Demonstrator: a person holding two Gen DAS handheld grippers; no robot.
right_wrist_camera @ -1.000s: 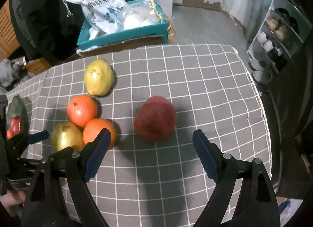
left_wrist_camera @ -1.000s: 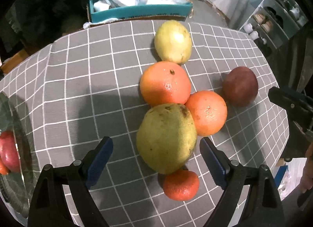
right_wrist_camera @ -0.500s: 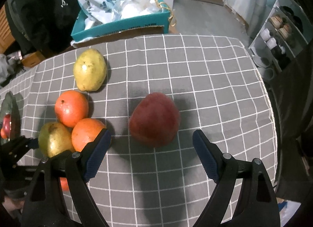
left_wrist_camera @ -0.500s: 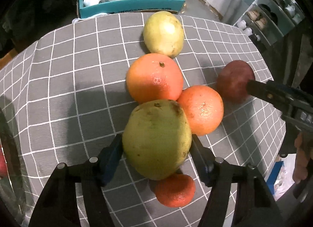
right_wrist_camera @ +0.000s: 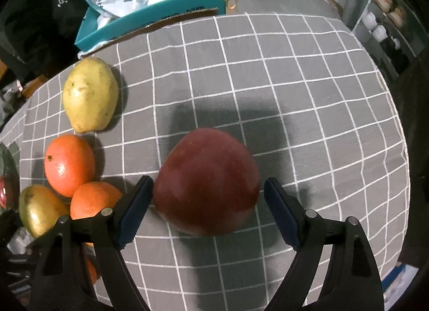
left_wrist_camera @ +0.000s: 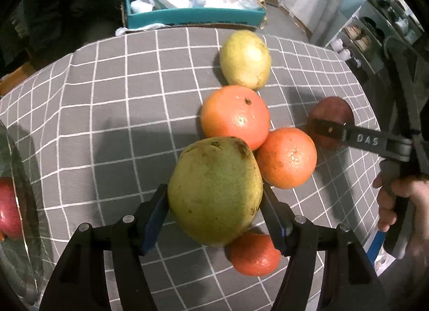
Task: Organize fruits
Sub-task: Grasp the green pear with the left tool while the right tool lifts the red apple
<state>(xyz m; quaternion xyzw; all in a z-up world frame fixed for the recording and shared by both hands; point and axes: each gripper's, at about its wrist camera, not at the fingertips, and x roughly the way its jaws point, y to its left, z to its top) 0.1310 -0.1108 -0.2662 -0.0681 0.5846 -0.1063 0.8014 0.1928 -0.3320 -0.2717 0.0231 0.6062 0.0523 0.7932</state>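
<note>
Left wrist view: at the far left edge I see a glass bowl [left_wrist_camera: 29,233] with a red fruit inside. My left gripper [left_wrist_camera: 214,211] has both pads pressed on the green pear [left_wrist_camera: 214,190], so I judge it gripped and ready to lift toward that bowl. Two oranges [left_wrist_camera: 236,115] touch the pear; lifting straight up should avoid nudging them. Right wrist view: my right gripper [right_wrist_camera: 207,209] straddles the red apple [right_wrist_camera: 206,179], jaws spread with gaps either side. Only the left view shows the small tangerine [left_wrist_camera: 254,256] under the pear.
</note>
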